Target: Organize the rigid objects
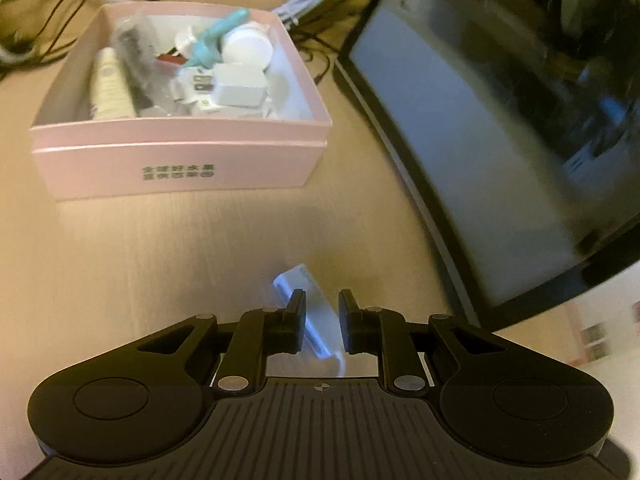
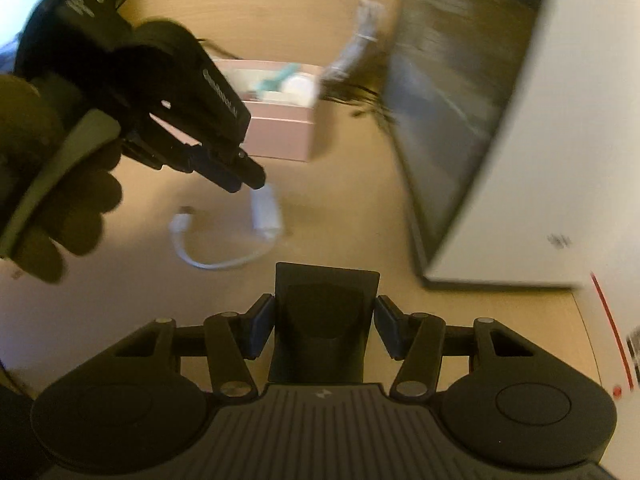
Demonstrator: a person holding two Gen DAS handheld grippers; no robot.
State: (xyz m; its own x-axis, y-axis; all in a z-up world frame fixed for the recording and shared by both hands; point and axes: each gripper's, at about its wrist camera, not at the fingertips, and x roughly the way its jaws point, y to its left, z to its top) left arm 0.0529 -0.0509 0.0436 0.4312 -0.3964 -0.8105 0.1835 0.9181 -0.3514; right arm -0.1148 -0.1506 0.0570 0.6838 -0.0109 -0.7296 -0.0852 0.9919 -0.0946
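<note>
The left tool (image 1: 322, 320) stands parted around a white adapter (image 1: 316, 320), its pads not pressing it; the adapter and its short cable (image 2: 208, 258) lie on the table (image 1: 160, 260). The right tool (image 2: 325, 330) clenches a black block (image 2: 325, 320). Farther off, left of the dark monitor (image 1: 500, 120), sits a pink box (image 1: 180, 160) full of small items.

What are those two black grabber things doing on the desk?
A person is tidying small things into the pink box. The left gripper is around a white adapter with a short cable, its pads slightly apart from it. The right gripper holds a black block. The box already has several bits inside, beside a dark monitor.
</note>
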